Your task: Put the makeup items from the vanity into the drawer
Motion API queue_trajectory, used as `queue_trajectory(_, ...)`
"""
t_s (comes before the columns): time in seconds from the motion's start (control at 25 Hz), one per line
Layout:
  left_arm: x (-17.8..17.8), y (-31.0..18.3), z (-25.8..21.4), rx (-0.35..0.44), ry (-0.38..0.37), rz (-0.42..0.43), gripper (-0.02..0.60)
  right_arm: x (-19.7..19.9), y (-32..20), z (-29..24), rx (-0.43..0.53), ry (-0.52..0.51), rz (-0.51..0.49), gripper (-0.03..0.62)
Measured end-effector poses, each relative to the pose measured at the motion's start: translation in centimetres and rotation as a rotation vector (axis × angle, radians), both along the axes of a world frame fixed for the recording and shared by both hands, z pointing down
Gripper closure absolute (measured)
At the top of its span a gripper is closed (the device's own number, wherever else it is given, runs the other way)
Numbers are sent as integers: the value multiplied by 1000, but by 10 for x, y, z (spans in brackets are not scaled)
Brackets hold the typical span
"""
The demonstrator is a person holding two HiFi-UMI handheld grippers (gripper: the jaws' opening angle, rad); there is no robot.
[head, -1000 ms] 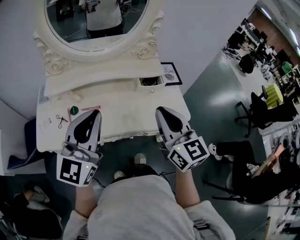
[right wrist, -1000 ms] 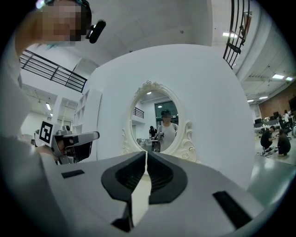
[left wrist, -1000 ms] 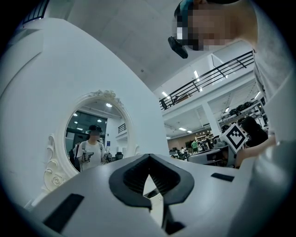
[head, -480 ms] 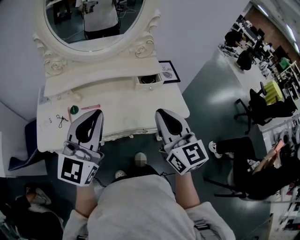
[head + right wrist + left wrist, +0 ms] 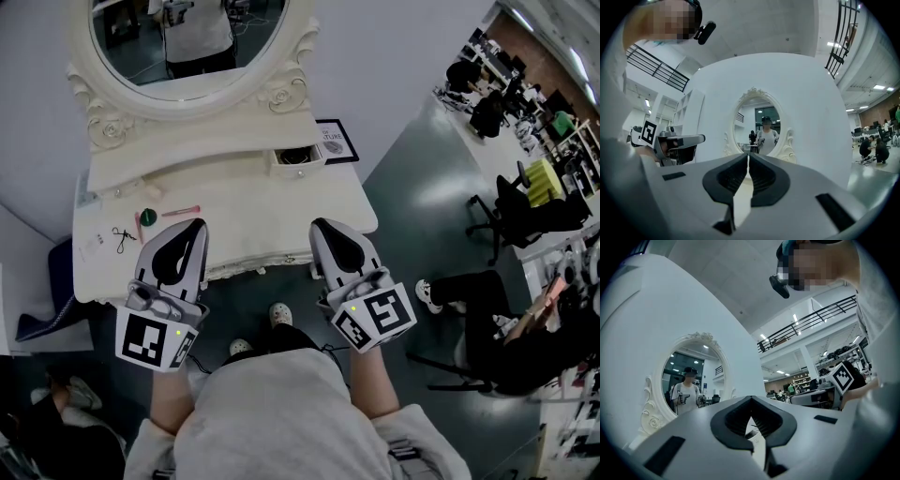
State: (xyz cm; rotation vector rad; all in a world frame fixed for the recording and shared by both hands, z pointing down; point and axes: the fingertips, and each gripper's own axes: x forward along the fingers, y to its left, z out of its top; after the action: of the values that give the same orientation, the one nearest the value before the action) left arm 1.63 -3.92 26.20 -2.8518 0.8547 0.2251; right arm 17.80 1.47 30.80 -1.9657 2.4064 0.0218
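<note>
Seemingly poised, left gripper [image 5: 193,224] and right gripper [image 5: 321,225] hover over the vanity's [image 5: 253,211] near edge, each pressed together on nothing; a green pot [image 5: 147,217], pink stick [image 5: 181,211] and black scissor-like tool [image 5: 122,239] lie centre-left; the small drawer [image 5: 298,159] stands open above centre, ready for them.

From the head view the mirror [image 5: 192,47] runs off the top edge, so I see only its lower part. The open drawer [image 5: 298,157] holds something dark, too small to name, and the print on the framed card [image 5: 335,142] beside it cannot be read. On the vanity [image 5: 253,211] the green round thing [image 5: 148,217], the pink stick [image 5: 181,211] and the black scissor-like thing [image 5: 121,237] are too small to identify. In the gripper views the closed jaws of my left gripper [image 5: 751,398] and right gripper [image 5: 748,155] hide most of the vanity top and the mirror's foot.
</note>
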Motion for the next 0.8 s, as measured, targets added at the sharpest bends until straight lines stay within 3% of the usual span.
queue_trajectory(0.8,-4,-5,1,-5,9,-2,568,-5,-3,-4,9,-5,3,569)
